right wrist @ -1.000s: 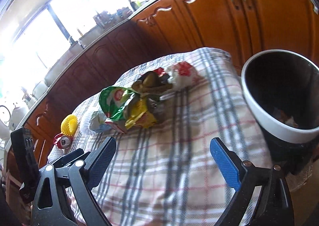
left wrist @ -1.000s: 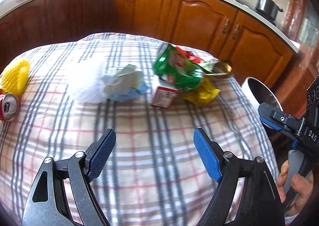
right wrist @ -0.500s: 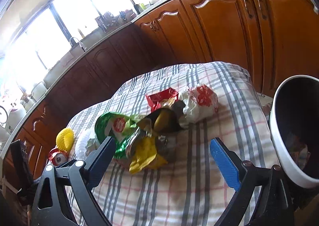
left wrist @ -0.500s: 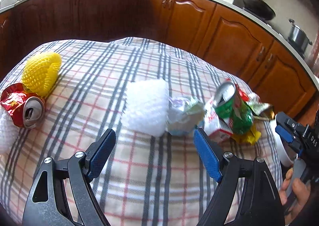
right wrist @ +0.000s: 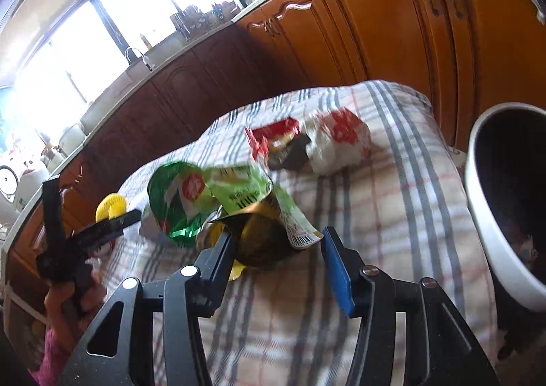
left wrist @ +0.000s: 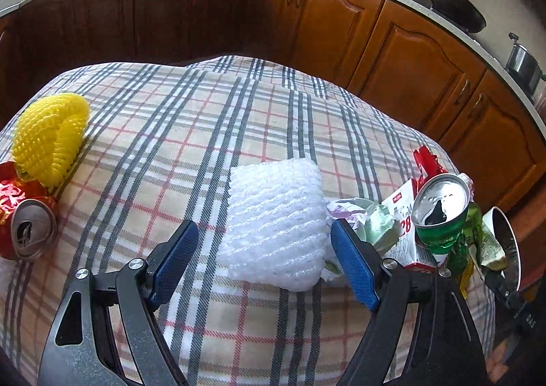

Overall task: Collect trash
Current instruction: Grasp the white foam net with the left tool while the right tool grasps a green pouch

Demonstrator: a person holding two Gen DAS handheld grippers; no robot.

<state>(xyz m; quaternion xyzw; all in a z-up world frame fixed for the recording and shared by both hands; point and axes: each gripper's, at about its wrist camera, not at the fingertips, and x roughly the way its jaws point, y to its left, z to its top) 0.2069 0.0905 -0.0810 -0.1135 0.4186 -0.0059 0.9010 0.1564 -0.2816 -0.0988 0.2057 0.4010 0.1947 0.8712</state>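
Observation:
A white foam net (left wrist: 273, 225) lies on the plaid tablecloth (left wrist: 204, 106) between the fingers of my left gripper (left wrist: 266, 263). Its jaws are closing slightly, and the left pad still stands apart from the net. In the right wrist view, my right gripper (right wrist: 278, 263) is closing around a dark, gold-lined crumpled wrapper (right wrist: 262, 242). The left finger is against the wrapper; the right pad (right wrist: 336, 270) is still off it. A green snack bag (right wrist: 191, 198) lies just behind. The white-rimmed bin (right wrist: 505, 202) stands at the table's right edge.
A yellow foam net (left wrist: 47, 137) and a red can (left wrist: 24, 225) lie at the left. Crumpled paper (left wrist: 361, 219), a carton (left wrist: 406, 215) and a green can (left wrist: 440, 212) crowd the right. A red wrapper (right wrist: 273, 140) and a white-red paper wad (right wrist: 341, 140) sit farther back. Wooden cabinets ring the table.
My left gripper has swung left from the wrapper pile and come over the white foam net. My right gripper has moved in on the pile, and its jaws have narrowed around the dark wrapper.

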